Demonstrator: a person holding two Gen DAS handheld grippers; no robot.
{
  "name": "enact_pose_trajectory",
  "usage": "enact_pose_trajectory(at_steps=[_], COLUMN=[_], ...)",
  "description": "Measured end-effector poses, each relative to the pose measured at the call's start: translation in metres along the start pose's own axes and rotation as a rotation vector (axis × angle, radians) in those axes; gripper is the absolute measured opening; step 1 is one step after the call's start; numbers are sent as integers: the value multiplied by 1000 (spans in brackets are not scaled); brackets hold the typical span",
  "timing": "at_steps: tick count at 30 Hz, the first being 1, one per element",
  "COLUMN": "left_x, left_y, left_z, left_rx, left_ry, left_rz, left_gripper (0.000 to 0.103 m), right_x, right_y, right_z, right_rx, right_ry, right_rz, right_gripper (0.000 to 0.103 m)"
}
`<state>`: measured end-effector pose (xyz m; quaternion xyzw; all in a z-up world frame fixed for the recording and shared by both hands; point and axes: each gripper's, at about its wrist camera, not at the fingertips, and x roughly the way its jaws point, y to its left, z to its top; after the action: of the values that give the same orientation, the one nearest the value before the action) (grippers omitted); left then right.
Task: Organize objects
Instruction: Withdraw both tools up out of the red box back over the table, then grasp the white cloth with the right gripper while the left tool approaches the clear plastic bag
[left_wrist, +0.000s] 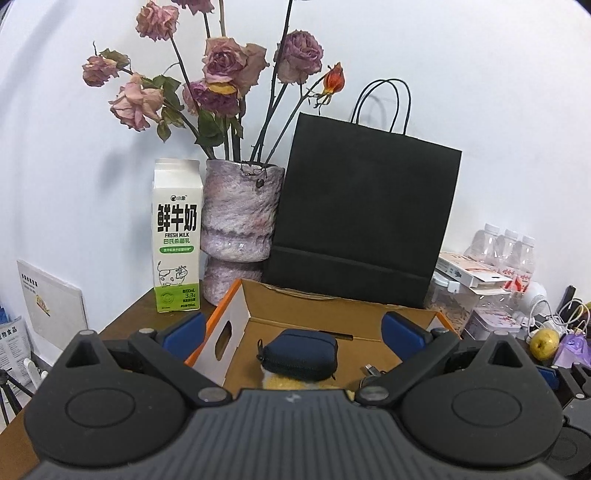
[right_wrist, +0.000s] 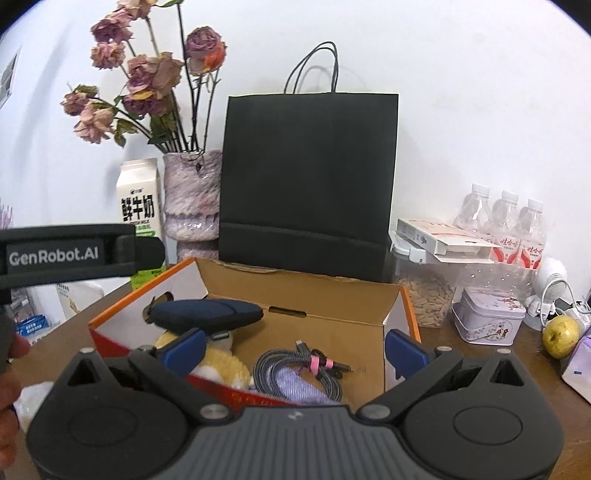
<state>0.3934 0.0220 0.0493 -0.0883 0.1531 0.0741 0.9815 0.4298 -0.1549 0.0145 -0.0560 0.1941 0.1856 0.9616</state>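
Open brown corrugated cardboard box (right_wrist: 325, 295), matt and rough inside; behind it a matt black paper bag (right_wrist: 308, 166); within, a navy woven cloth pouch (right_wrist: 207, 314) and braided grey cable (right_wrist: 280, 369)

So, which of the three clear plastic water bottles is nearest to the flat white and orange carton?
The leftmost clear plastic water bottle: it stands directly behind the flat white and orange carton; the other two stand further right.

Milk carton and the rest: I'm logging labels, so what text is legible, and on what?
"鲜牛奶", "FRESH MILK", "3.3": milk carton.
"GenRobot.AI": left gripper's side.
Red characters on the water bottles: too blurred.
Print on the flat box and the tin: unreadable.
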Motion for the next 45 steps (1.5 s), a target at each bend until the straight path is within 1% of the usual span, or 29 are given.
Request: enact_pose_trajectory(at_steps=[9,12,18,22,26,32,40,45], left_x=[-29,-41,-59,-68,-76,-87,-98,-107], left_y=[4,8,11,14,20,23,28,34], left_z=[-19,-29,-45,-60,-72,-84,-100,-105], left_rx=[29,15,30,56,67,85,108,108], left_ry=[8,-6,2,-6,10,18,58,76], left_rz=[-31,-34,-47,-35,-30,-34,-42,-41], left_gripper=[103,103,103,103,103,103,103,103], right_x=[-33,-46,-68,-81,-97,-118,-137,-147], right_y=[2,2,1,-4,-13,-21,-19,-17], right_z=[-15,-21,-34,-48,-67,-85,-104,-119], right_rx=[-13,-26,-50,-50,-31,-15,-28,-34], right_ry=[-7,-12,-5,1,10,14,10,24], right_rz=[10,8,0,-6,-12,-10,7,9], right_gripper=[103,103,103,103,103,103,103,103])
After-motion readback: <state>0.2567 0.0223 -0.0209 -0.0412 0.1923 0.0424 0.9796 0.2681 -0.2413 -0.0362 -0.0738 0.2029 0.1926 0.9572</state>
